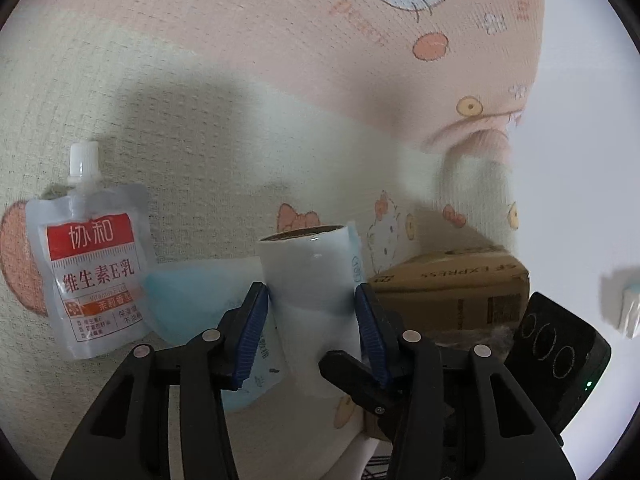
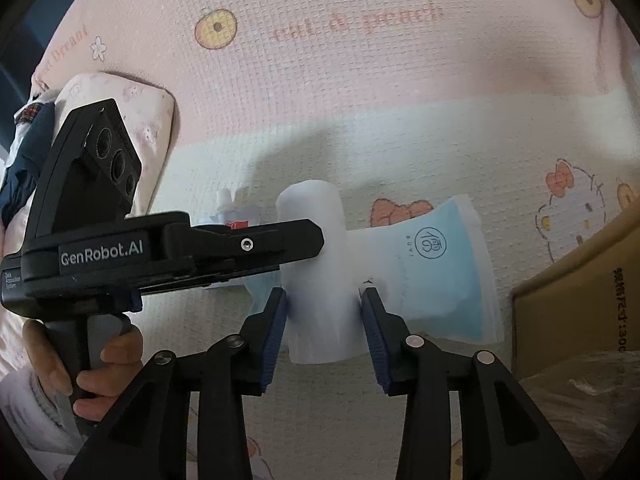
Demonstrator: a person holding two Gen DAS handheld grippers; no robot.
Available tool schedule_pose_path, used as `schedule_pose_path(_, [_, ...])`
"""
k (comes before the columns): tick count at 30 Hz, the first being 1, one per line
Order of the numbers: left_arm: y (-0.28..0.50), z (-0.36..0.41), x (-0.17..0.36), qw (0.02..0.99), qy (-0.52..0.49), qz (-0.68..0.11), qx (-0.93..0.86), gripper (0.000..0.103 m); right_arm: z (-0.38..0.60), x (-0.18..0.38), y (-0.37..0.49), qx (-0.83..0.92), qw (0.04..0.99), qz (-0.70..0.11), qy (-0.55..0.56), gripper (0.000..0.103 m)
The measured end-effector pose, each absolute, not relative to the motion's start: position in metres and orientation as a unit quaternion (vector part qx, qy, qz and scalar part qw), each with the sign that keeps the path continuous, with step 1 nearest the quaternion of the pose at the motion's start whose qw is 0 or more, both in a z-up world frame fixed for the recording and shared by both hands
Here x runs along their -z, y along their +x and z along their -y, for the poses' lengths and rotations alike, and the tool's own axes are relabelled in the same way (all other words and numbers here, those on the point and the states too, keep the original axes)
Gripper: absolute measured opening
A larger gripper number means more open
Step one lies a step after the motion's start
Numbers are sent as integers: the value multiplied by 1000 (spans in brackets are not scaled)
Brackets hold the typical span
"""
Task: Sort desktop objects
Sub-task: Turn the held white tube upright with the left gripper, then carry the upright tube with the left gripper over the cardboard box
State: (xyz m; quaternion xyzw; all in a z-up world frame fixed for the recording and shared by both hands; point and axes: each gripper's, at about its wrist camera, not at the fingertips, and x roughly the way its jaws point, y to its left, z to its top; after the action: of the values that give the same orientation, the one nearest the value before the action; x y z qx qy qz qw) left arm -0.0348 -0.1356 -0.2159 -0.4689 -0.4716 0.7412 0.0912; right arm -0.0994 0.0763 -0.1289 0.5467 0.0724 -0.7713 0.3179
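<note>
A white roll (image 1: 308, 264) with a brown core stands tilted on the cat-print cloth (image 1: 224, 80). My left gripper (image 1: 310, 292) is shut on it, both blue pads pressed against its sides. In the right wrist view the roll (image 2: 310, 208) sits between the pads of my right gripper (image 2: 324, 292), which is open: the left pad brushes it and the right pad stands just off it. The left gripper's black fingers (image 2: 276, 240) reach the roll from the left. A white pouch (image 1: 92, 272) with a red label lies to the left. A blue and white flat packet (image 2: 440, 276) lies under the roll.
A brown cardboard box (image 2: 580, 312) stands close on the right, also visible as the box (image 1: 452, 292) behind the roll. A person's hand (image 2: 108, 364) grips the left gripper's handle. A pink-patterned pillow (image 2: 136, 120) lies at the left.
</note>
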Motion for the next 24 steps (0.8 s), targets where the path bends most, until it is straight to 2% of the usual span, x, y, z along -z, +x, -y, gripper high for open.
schedule_pose_path(24, [-24, 123, 182, 98, -453, 415, -783, 48, -72, 126, -88, 781, 320, -81, 531, 37])
